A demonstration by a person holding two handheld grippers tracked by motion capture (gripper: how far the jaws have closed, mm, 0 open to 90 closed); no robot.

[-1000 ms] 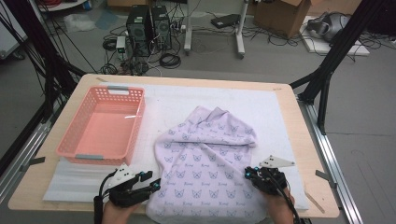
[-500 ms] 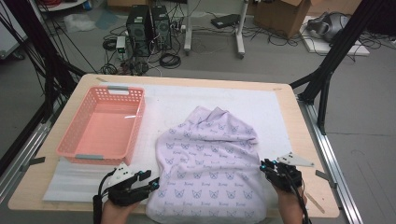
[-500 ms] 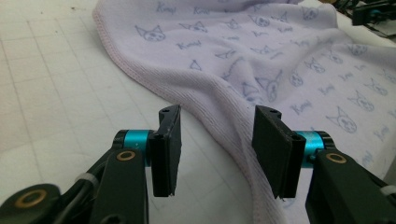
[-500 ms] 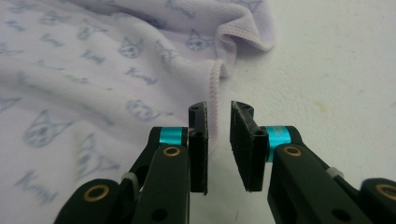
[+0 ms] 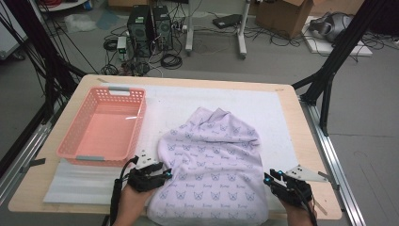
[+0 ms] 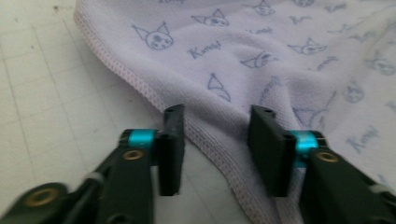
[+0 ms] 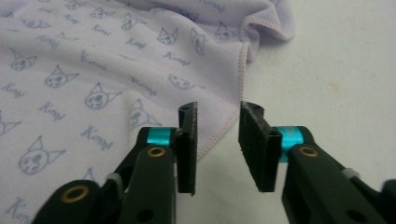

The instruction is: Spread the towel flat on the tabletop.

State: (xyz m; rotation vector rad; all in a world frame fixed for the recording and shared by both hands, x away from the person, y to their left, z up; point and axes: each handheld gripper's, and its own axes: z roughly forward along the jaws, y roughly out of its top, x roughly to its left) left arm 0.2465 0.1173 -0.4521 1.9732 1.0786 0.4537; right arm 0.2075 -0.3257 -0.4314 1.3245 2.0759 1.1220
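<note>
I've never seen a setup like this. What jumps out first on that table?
A lilac towel printed with cat faces lies rumpled across the white mat near the person's edge. A coral pink plastic basket sits to its left. The left tongs straddle the towel's stitched hem, and the right tongs stand open just off its corner.
</note>
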